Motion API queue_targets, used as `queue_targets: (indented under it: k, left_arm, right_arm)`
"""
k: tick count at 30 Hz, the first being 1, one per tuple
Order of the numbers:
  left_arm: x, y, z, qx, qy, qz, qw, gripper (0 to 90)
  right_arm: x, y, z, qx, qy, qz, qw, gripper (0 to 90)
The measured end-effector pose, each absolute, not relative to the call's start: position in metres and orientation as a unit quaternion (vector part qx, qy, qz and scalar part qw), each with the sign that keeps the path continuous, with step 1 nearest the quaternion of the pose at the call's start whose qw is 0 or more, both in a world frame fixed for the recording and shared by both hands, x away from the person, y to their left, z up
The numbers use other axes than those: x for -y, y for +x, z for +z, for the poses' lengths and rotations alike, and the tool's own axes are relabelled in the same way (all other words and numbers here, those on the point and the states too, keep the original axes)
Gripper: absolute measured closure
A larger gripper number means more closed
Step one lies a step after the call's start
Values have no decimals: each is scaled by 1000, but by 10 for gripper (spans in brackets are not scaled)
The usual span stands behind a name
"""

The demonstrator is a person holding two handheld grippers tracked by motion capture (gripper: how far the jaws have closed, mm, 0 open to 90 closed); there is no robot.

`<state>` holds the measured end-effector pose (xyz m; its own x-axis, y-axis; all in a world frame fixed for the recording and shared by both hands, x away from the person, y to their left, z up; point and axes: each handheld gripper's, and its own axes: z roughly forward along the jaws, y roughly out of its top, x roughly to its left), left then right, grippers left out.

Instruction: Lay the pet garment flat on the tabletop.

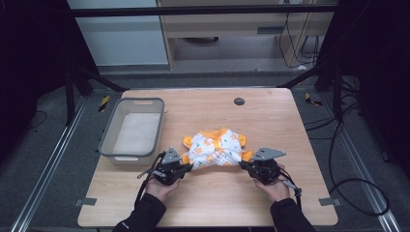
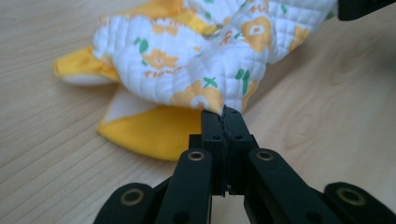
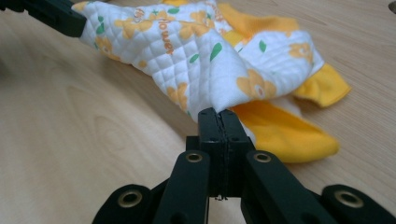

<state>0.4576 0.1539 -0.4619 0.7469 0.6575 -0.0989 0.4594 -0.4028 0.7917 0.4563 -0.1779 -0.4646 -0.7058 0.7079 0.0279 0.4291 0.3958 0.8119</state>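
Quilted white cloth printed with orange flowers and green leaves, edged in plain yellow, forms a small garment (image 1: 216,147) bunched near the middle of a pale wood-grain table (image 1: 212,203). Each of its 2 near corners is pinched by a black gripper. The left gripper (image 2: 223,114) has its jaws pressed flat together on a puckered fold of the garment's quilted edge, and the right gripper (image 3: 218,116) is clamped the same way on the opposite corner, beside a yellow flap. From above, both hands (image 1: 162,186) come in from the table's near edge, angled inward toward the fabric, forearms in dark sleeves. A grey, rounded-corner plastic bin (image 1: 109,145) with a white bottom sits on the table's left side, just beyond the left gripper.
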Motion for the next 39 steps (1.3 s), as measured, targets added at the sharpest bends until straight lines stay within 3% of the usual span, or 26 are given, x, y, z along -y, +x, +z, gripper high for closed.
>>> queue_targets:
  k: [4, 8, 12, 17, 22, 26, 27, 32, 39]
  left_arm:
    - [-163, 436, -435, -314, 824, 108, 459, 897]
    - [-165, 438, -421, -318, 819, 109, 465, 897]
    - [-159, 471, -432, -368, 814, 114, 436, 894]
    - [-149, 501, -464, -402, 811, 128, 405, 866]
    - [-153, 499, -466, -414, 805, 146, 400, 653]
    - [-170, 486, -452, -405, 797, 150, 421, 470]
    - [-173, 482, -449, -402, 798, 151, 423, 439]
    - [-189, 456, -448, -382, 804, 153, 430, 360]
    - [-192, 433, -467, -370, 819, 160, 407, 328]
  right_arm:
    - [186, 432, -446, -817, 326, 449, 155, 899]
    - [189, 423, -429, -811, 323, 467, 140, 897]
    - [181, 448, -430, -810, 358, 445, 130, 894]
    - [166, 492, -461, -810, 410, 396, 136, 878]
    - [160, 499, -477, -811, 417, 381, 156, 806]
    - [170, 486, -461, -797, 406, 412, 175, 703]
    - [173, 481, -456, -791, 405, 421, 183, 640]
    - [190, 458, -444, -787, 383, 436, 209, 551]
    - [206, 432, -459, -793, 379, 434, 197, 470]
